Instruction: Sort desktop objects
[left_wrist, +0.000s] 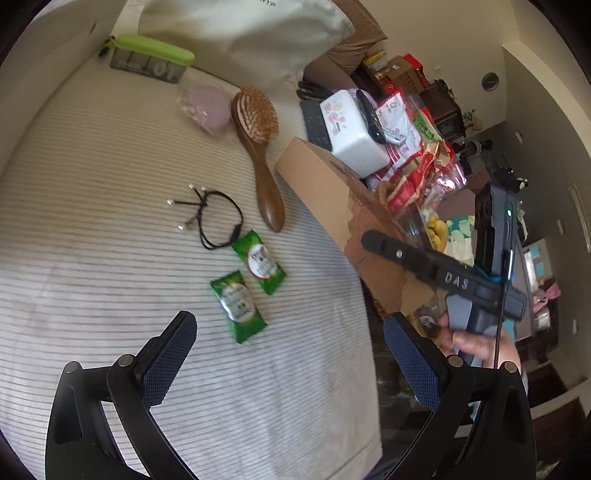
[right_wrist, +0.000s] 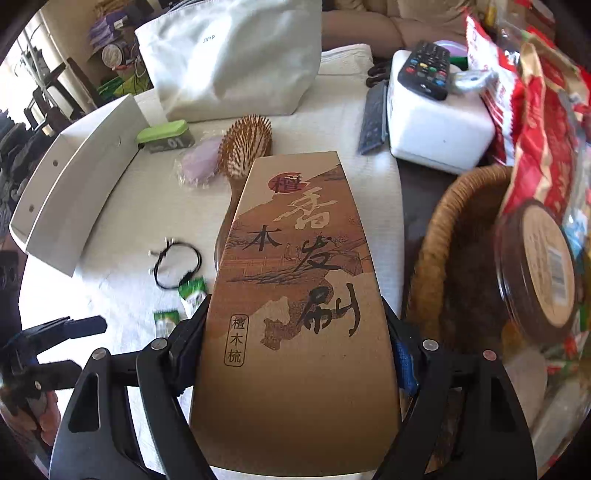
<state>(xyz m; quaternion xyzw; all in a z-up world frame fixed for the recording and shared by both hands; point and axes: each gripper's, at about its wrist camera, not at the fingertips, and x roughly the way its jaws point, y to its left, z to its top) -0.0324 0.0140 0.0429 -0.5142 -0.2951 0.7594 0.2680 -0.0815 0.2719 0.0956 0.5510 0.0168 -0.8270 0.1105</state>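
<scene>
From the left wrist, the left gripper is hanging over the striped tabletop with its jaws wide apart and nothing between them; ahead of it are lying two green packets, a black cord bracelet and a wooden hairbrush, with a green case and a white bag farther back. At the tabletop's right edge a cardboard box is sitting tilted, with the right gripper seen side-on over its near end. From the right wrist, the right gripper is clamping that cardboard box across its width near one end, the pads pressing on both long sides, and the box is reaching out over the hairbrush beside a wicker basket. The box is looking light, stiff and probably hollow, so its thin walls may be giving under a hard squeeze; holding it across the narrow width is suiting it, though a grip nearer the middle would probably be steadying the far end better. A remote is resting on a white box behind.
</scene>
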